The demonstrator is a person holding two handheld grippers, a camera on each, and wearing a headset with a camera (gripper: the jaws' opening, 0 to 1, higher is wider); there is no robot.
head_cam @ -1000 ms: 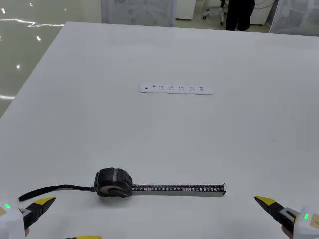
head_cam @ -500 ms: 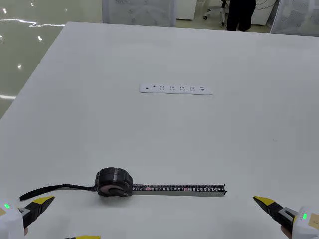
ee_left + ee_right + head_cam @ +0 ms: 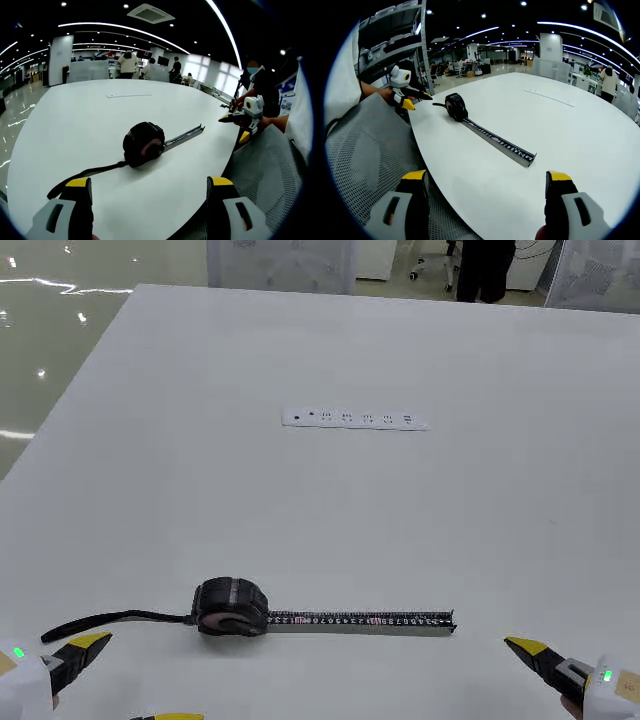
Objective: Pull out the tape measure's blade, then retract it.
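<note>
1. Left claw point(image 3: 149, 182): jaws wide apart, nothing between them, touching nothing. It hangs at the near left edge of the bench point(image 3: 300, 510).
2. Tape measure point(image 3: 230, 607): one, dark round case lying on the bench near the front edge, just right of the left claw and apart from it.
3. Strap point(image 3: 110, 620): one, black, trails left from the case towards the left claw.
4. Blade point(image 3: 360, 619): one, pulled out and lying flat on the bench, running right from the case. Its end hook stops short of the right claw.
5. Right claw point(image 3: 486, 175): jaws spread wide, empty, no contact, at the near right edge. In the head view one yellow tip of it shows.
6. White strip point(image 3: 355, 420): one, farther back mid-bench, with small dark marks, possibly a power strip, too small to tell.
7. View differences: the gripper views show each other's claw across the bench, a hand on each, and a mesh chair point(image 3: 265, 170) at the bench edge. The left gripper view shows people point(image 3: 127, 62) standing at the far end, and the right gripper view shows shelving point(image 3: 395, 30). The head view gives the straight case-to-hook line of the blade.
</note>
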